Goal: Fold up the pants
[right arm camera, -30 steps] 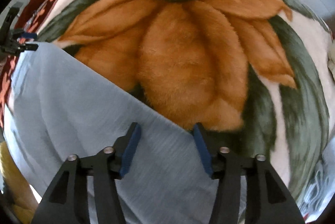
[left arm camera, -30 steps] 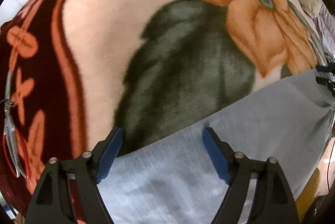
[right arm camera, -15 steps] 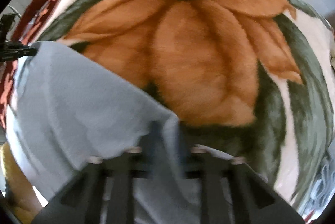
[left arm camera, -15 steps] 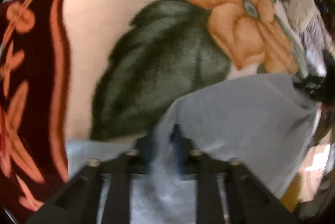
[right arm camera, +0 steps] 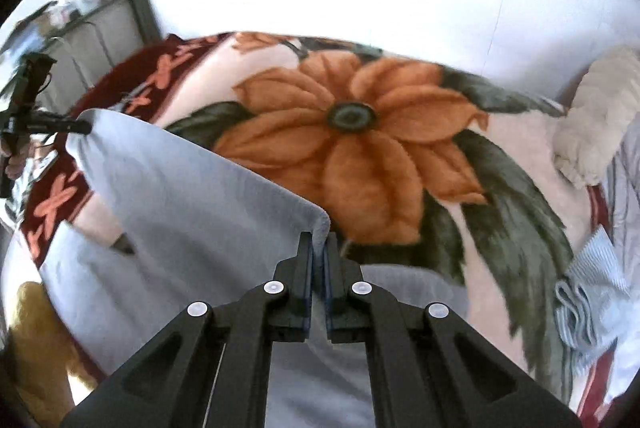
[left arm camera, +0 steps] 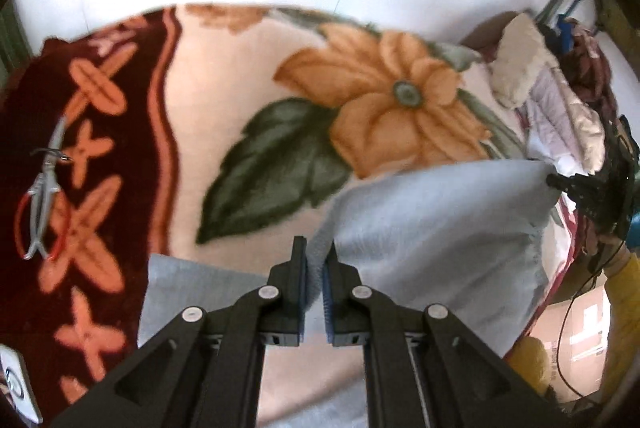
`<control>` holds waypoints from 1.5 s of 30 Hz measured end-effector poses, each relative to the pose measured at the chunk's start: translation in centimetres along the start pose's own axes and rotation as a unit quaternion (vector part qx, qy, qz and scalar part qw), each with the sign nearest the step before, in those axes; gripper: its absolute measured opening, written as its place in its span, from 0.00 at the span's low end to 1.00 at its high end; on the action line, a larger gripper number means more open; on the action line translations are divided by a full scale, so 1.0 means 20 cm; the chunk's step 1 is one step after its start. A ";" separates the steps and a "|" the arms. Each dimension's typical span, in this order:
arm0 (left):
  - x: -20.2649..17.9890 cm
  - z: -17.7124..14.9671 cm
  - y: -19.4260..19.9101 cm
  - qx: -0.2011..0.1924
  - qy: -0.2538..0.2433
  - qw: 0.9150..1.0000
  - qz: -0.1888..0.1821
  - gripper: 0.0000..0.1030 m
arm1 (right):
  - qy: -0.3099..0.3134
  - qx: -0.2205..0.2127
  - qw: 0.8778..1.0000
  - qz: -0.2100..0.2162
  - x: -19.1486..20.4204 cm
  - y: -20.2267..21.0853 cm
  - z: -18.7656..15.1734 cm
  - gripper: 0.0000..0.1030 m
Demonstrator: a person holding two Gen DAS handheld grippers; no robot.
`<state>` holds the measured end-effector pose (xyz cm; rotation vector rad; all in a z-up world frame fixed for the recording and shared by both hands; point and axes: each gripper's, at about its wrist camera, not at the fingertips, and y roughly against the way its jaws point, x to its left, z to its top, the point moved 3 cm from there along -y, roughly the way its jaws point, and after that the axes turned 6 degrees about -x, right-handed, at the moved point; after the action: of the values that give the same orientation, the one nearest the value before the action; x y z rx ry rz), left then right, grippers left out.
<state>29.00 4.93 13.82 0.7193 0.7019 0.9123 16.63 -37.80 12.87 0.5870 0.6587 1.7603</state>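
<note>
Pants [left arm camera: 440, 228], pale grey-blue and soft-looking, are lifted by one edge above a floral blanket [left arm camera: 224, 75] spread on a bed, with the rest of the cloth hanging down toward the blanket. The left gripper [left arm camera: 315, 260] is clamped narrow on one corner of that raised edge, its blue pads [left arm camera: 303, 292] pressing the fabric between them. The right gripper [right arm camera: 319, 256] is likewise closed tight on the other corner, cloth pinched between its fingers. In the left wrist view the right gripper shows at the far end of the edge [left arm camera: 576, 187]; in the right wrist view the left gripper shows at the opposite end [right arm camera: 60, 125], so the edge stretches between the two. A lower layer of the pants lies on the blanket below both grippers. The blanket's large orange flower [right arm camera: 352, 131] with dark green leaves lies just beyond the raised edge. A dark red border with orange crosses [left arm camera: 88, 187] runs along the blanket's side left of the pants, and a clothes hanger [left arm camera: 42, 195] rests on it. Piled bedding [left arm camera: 560, 115] sits past the flower, toward the right.
</note>
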 end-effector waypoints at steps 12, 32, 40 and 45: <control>-0.20 -0.71 0.31 -0.021 -0.017 0.999 0.025 0.06 | 0.021 0.061 0.998 0.019 0.27 0.17 -0.65 0.05; -0.22 -1.21 0.16 0.013 0.101 0.992 0.073 0.08 | -0.069 0.116 0.991 0.000 0.28 0.26 -1.09 0.16; -0.23 -1.24 0.14 0.018 0.088 0.992 0.083 0.08 | -0.218 0.072 0.973 -0.012 0.02 0.45 -1.14 0.21; -0.23 -1.24 0.14 0.013 0.087 0.992 0.091 0.08 | -0.314 0.073 0.946 -0.023 -0.06 0.41 -1.09 0.32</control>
<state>6.23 8.14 2.95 0.7405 0.8132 1.1442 -3.41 -43.91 2.73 1.1602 0.3460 1.3716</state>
